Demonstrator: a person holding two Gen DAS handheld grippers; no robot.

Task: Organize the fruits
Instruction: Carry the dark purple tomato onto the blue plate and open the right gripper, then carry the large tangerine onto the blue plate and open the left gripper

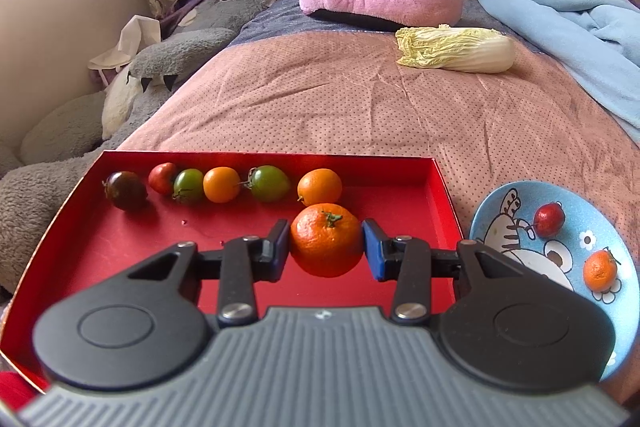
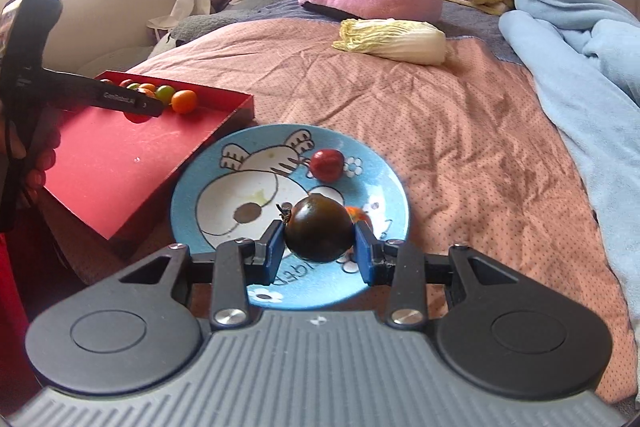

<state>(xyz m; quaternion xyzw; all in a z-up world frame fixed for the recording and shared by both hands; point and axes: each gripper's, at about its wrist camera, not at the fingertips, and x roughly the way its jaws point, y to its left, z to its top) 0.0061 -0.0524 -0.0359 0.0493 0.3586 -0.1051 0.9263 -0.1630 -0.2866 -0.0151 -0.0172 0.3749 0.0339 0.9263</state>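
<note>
Left tongs (image 1: 326, 247) gripping dimpled orange mandarin (image 1: 325, 239), right tongs (image 2: 319, 245) gripping glossy dark tomato (image 2: 318, 229)

Both your grippers are clamped and tilted downward.
Your left gripper (image 1: 326, 247) presses its blue pads (image 1: 373, 255) on a mandarin (image 1: 325, 239); your right gripper (image 2: 319, 247) pinches a dark tomato (image 2: 318, 229), pads touching both sides.

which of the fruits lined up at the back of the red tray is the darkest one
The dark brownish tomato at the far left end of the row in the red tray; the others are red, green or orange.
</note>
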